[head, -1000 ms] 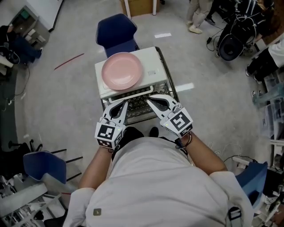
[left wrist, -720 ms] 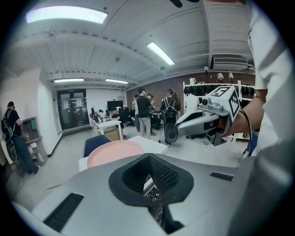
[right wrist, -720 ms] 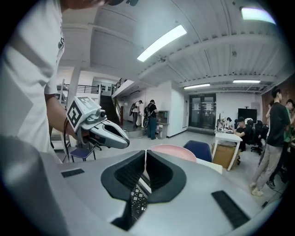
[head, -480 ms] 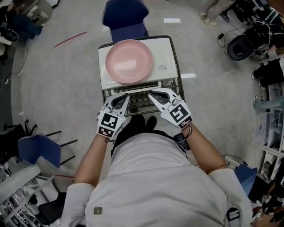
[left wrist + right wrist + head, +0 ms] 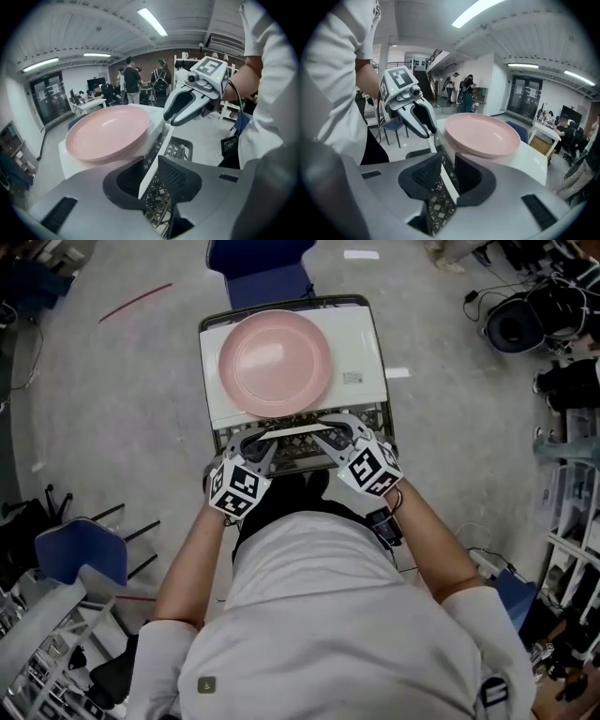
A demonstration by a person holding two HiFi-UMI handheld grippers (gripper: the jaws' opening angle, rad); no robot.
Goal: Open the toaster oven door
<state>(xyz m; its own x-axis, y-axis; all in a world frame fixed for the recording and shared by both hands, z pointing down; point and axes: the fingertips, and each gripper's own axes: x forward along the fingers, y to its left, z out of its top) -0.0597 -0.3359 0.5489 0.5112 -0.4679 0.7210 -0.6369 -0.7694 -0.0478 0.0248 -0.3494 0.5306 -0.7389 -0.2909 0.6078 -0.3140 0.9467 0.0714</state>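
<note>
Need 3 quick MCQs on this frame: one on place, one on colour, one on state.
1. Where is the plate?
A. on top of the oven
B. inside it
C. on the floor

2. What colour is the plate?
A. white
B. pink
C. blue

3. How is the door?
A. shut flush
B. swung out from the front
C. taken off

Key:
1 A: the plate rests on the white top.
2 B: it is pink in every view.
3 B: the handle stands clear of the front, and the mesh pane shows from above.
</note>
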